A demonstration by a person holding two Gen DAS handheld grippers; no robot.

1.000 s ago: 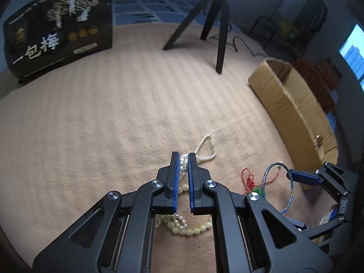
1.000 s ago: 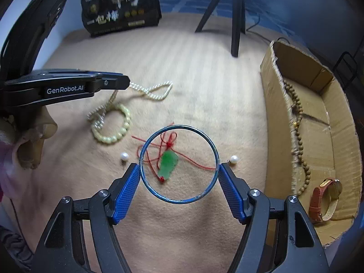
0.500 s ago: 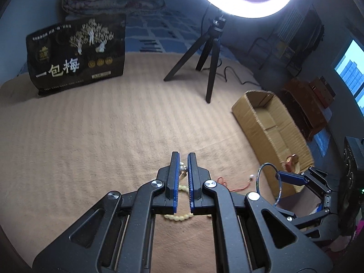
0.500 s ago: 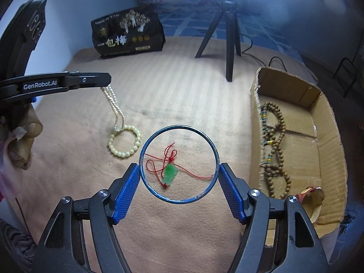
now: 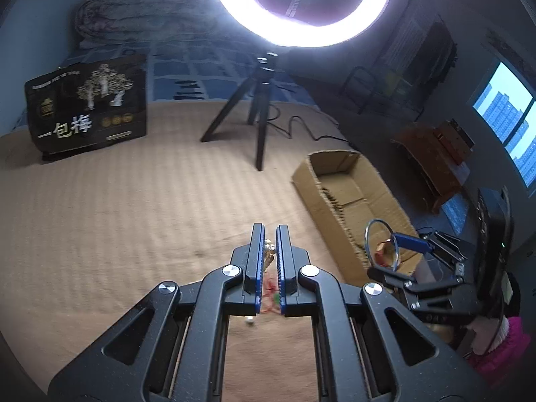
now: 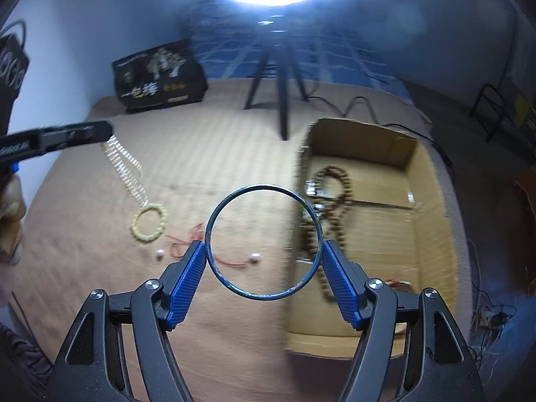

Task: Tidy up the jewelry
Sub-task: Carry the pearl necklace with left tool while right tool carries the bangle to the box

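Note:
My left gripper [image 5: 269, 231] is shut on a pearl necklace [image 5: 269, 251], lifted high above the beige blanket; the necklace [image 6: 125, 164] hangs from it in the right wrist view, its lower end by a pale bead bracelet [image 6: 149, 222]. My right gripper [image 6: 264, 246] is shut on a blue bangle [image 6: 264, 288], held in the air near the left wall of the cardboard box [image 6: 432, 207]. The bangle [image 5: 382, 244] also shows in the left wrist view. A red cord [image 6: 187, 241] and two loose pearls [image 6: 255, 258] lie on the blanket.
The cardboard box [image 5: 355, 171] holds a brown bead necklace [image 6: 338, 194] and a watch. A ring light on a black tripod [image 5: 259, 114] stands behind it. A black printed box [image 5: 87, 117] stands at the far left.
Both grippers have risen. The left one lifted the pearl necklace off the blanket. The right one moved right with the bangle, toward the cardboard box.

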